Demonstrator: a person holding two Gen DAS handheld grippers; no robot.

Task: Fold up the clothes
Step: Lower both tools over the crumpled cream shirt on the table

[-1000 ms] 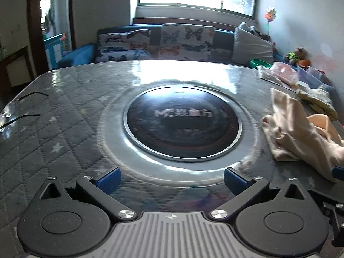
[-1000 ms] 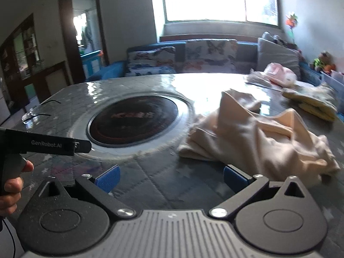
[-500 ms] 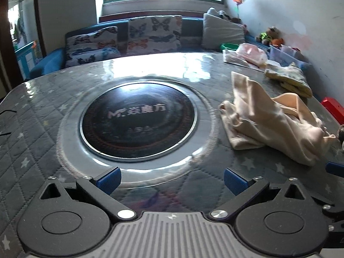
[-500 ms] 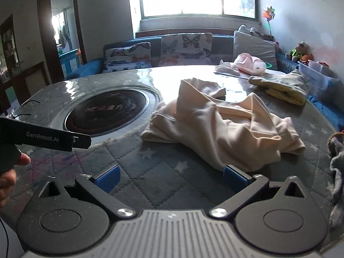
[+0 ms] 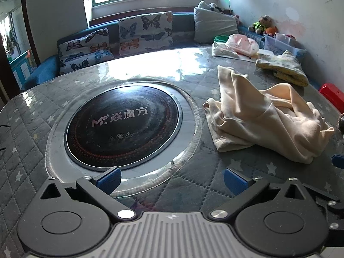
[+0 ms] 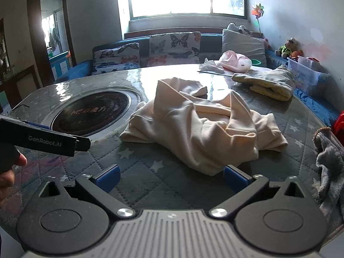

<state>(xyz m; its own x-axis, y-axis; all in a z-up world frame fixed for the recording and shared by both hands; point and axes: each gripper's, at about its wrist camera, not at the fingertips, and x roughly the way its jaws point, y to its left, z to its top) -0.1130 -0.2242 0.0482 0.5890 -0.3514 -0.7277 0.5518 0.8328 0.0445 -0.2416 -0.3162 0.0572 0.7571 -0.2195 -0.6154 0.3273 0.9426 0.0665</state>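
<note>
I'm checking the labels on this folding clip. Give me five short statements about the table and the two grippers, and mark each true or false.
1. The cream garment lies crumpled and unfolded on the table. True.
2. The right gripper is clamped on the cream garment. False: it is open, its pads short of the cloth.
3. The left gripper is open and holds nothing. True.
4. The cream garment covers the round black cooktop. False: it lies beside the cooktop, on the quilted cover.
5. A folded yellowish cloth lies beyond the cream garment. True.
</note>
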